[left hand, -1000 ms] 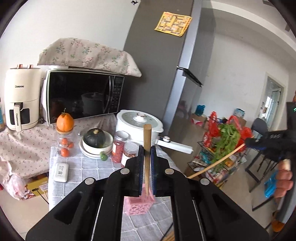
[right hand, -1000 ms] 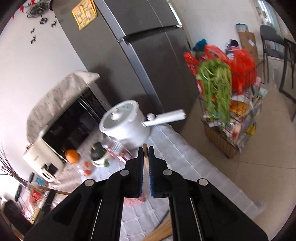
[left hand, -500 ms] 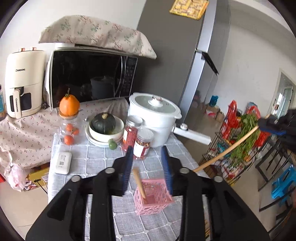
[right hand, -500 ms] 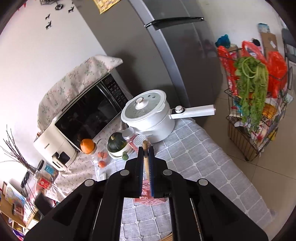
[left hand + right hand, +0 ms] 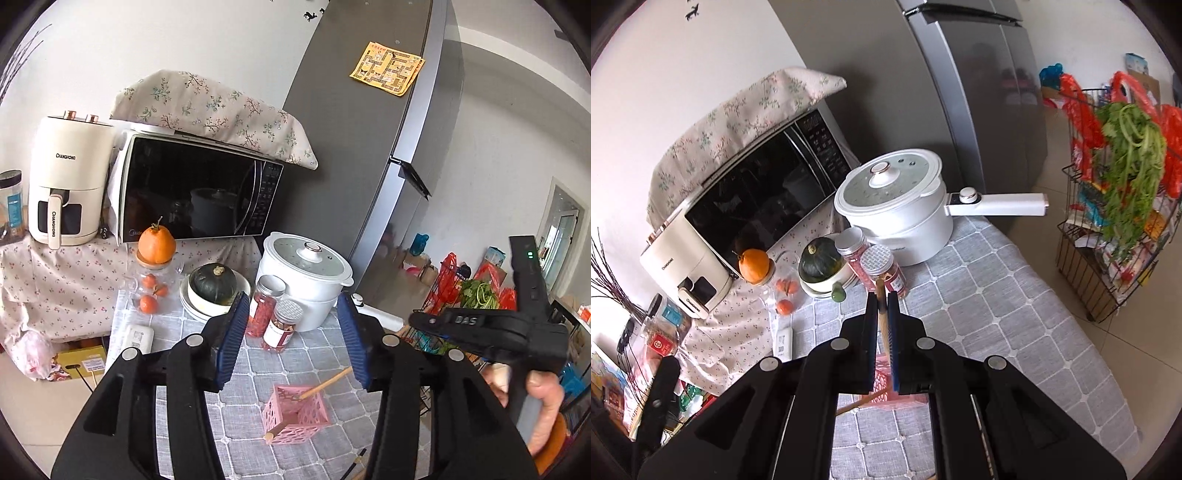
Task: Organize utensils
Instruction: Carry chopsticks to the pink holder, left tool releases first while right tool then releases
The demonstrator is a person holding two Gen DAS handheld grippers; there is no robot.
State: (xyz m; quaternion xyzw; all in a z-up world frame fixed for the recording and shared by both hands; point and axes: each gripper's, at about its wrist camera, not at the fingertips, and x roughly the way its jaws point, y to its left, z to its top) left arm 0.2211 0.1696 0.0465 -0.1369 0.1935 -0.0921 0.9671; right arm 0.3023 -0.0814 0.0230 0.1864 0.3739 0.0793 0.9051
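A pink lattice basket (image 5: 295,413) stands on the grey quilted tablecloth (image 5: 258,369). A wooden chopstick (image 5: 325,384) leans in it, its top end pointing right. My left gripper (image 5: 291,339) is open and empty, above and behind the basket. My right gripper (image 5: 882,321) is shut on a second wooden chopstick (image 5: 881,306), held upright above the basket (image 5: 882,384), which is mostly hidden behind its fingers. The right gripper also shows in the left wrist view (image 5: 417,319), to the right of the basket.
A white pot with a long handle (image 5: 897,206), two red-filled jars (image 5: 882,266), a bowl with a green squash (image 5: 820,258), a microwave (image 5: 192,195) and an air fryer (image 5: 70,184) stand behind. More utensils (image 5: 356,467) lie at the table's near edge. A fridge (image 5: 979,92) and a wire rack (image 5: 1108,221) stand to the right.
My left gripper opened and let its chopstick drop into the pink basket, then pulled back. My right gripper moved with its chopstick over the table, to above the basket.
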